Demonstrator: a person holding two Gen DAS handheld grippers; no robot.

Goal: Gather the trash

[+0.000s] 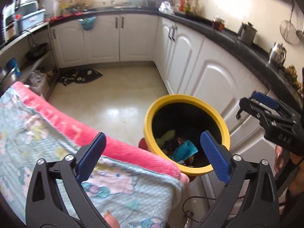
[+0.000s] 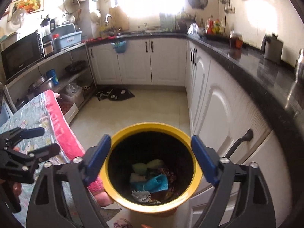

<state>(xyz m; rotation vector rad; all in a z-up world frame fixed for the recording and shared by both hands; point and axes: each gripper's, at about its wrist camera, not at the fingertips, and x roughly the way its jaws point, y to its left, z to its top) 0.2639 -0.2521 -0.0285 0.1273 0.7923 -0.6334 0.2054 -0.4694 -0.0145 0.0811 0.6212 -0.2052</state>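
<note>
A yellow-rimmed trash bin [image 2: 152,127] stands on the floor beside the table; it also shows in the left wrist view [image 1: 148,114]. Inside lie a teal cloth [image 2: 153,184], green scraps [image 2: 148,166], a white crumpled bit [image 2: 139,194] and dark litter. My right gripper [image 2: 151,159] is open and empty, directly above the bin's mouth; it also shows in the left wrist view [image 1: 252,104]. My left gripper [image 1: 152,153] is open and empty over the table's corner next to the bin; it also shows in the right wrist view [image 2: 38,140].
The table is covered with a pale floral cloth [image 1: 28,133] with a pink towel edge [image 1: 95,133]. White cabinets [image 2: 214,104] under a dark counter [image 2: 256,66] run on the right. A dark mat [image 2: 114,94] lies on the floor. Shelves with a microwave [image 2: 22,55] stand left.
</note>
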